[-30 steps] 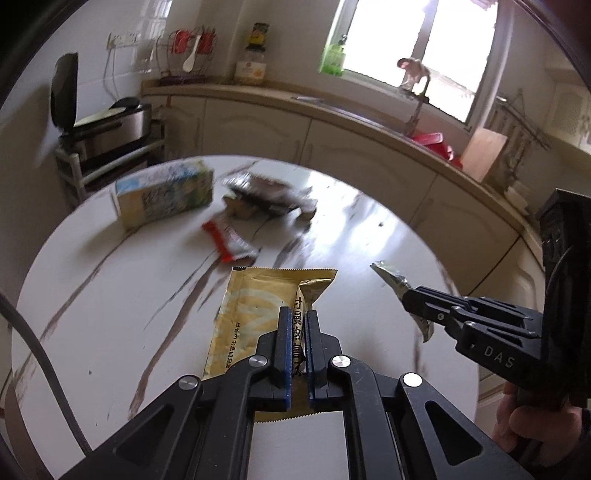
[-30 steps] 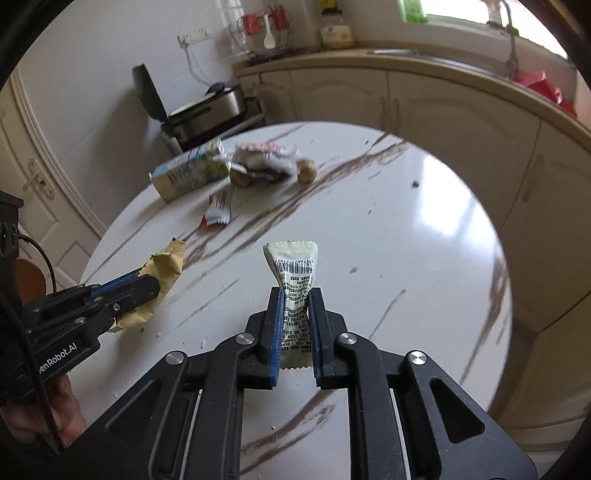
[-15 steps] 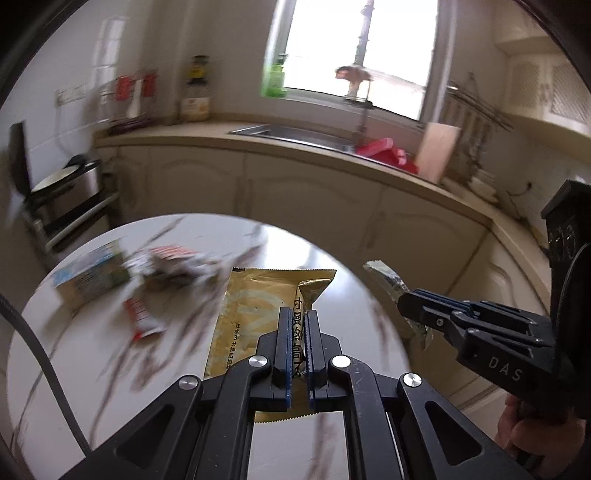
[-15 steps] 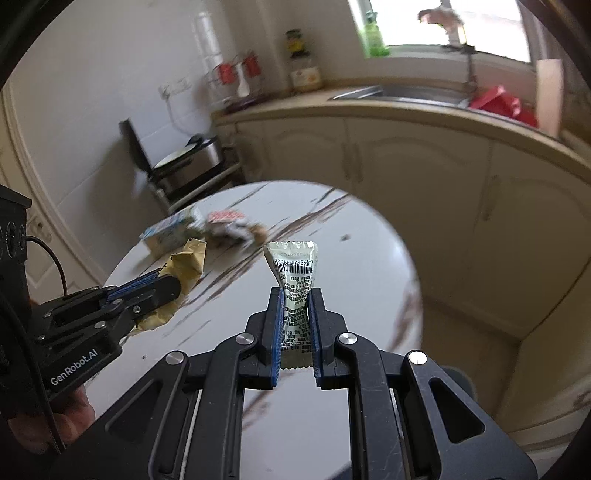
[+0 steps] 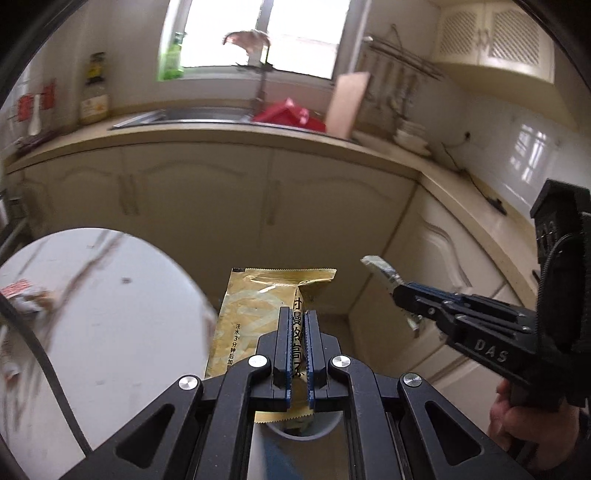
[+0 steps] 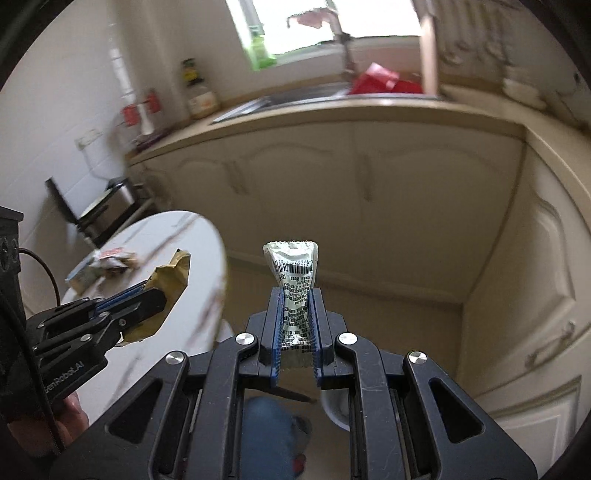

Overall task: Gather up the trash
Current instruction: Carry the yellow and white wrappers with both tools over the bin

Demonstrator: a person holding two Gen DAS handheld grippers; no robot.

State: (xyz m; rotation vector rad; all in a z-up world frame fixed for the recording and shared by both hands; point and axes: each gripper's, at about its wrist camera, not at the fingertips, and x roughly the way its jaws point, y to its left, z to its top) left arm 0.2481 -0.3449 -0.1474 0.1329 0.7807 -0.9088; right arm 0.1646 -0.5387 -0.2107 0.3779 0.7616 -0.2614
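Left wrist view: the left gripper (image 5: 297,317) pinches a gold packet (image 5: 258,314), held off the right edge of the round table (image 5: 103,332), above a grey bin (image 5: 303,430). Right of it, the right gripper (image 5: 397,291) pinches a silver wrapper (image 5: 378,267).

Right wrist view: the right gripper (image 6: 295,299) clamps the silver wrapper (image 6: 293,266), right of the table (image 6: 199,266), over floor by the cabinets (image 6: 332,184). The left gripper (image 6: 157,291) grips the gold packet (image 6: 171,273) over the table's edge. More litter (image 6: 107,260) lies on the table.

A table (image 5: 110,332) is seen at the left, trash (image 6: 107,260) heaped on it (far side); cabinets (image 5: 266,206) stand behind, a sink (image 5: 192,114) set above them under the window (image 5: 266,33).
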